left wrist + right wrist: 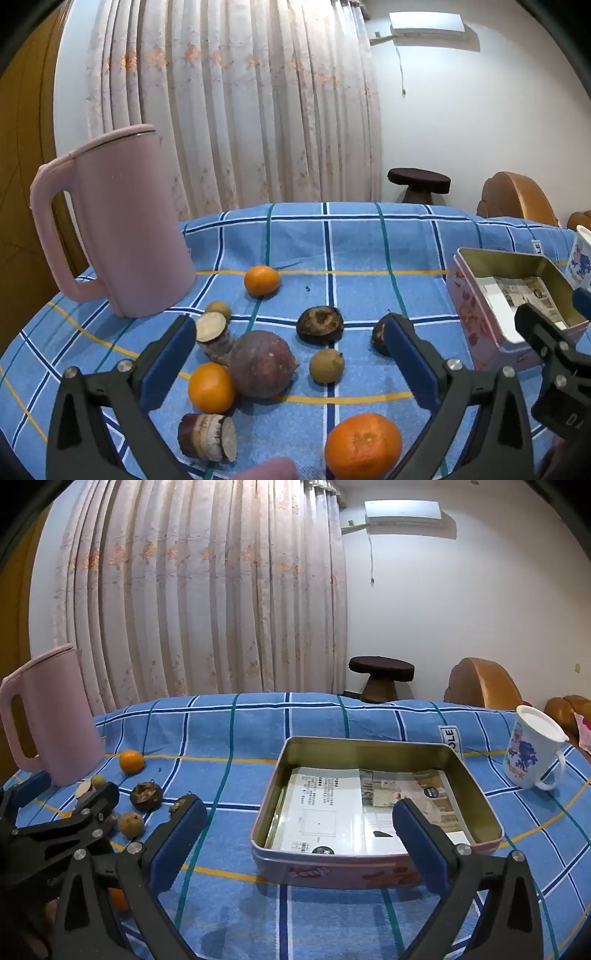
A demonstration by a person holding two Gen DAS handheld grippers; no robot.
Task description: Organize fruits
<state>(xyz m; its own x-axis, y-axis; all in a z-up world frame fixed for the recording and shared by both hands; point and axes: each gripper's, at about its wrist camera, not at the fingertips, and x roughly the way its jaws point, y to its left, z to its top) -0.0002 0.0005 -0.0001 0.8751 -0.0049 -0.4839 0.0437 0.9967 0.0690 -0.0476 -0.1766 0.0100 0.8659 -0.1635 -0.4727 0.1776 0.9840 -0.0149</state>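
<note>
The left gripper [286,354] is held wide open over the fruits [263,363]. The right gripper [297,834] is held open, empty, above the tin [476,801].

A blue checked cloth [229,731] covers the table. Left of the open tin [373,871] lie scattered fruits [262,363] and a pink jug [129,229]; right of it, a mug [532,753].
</note>
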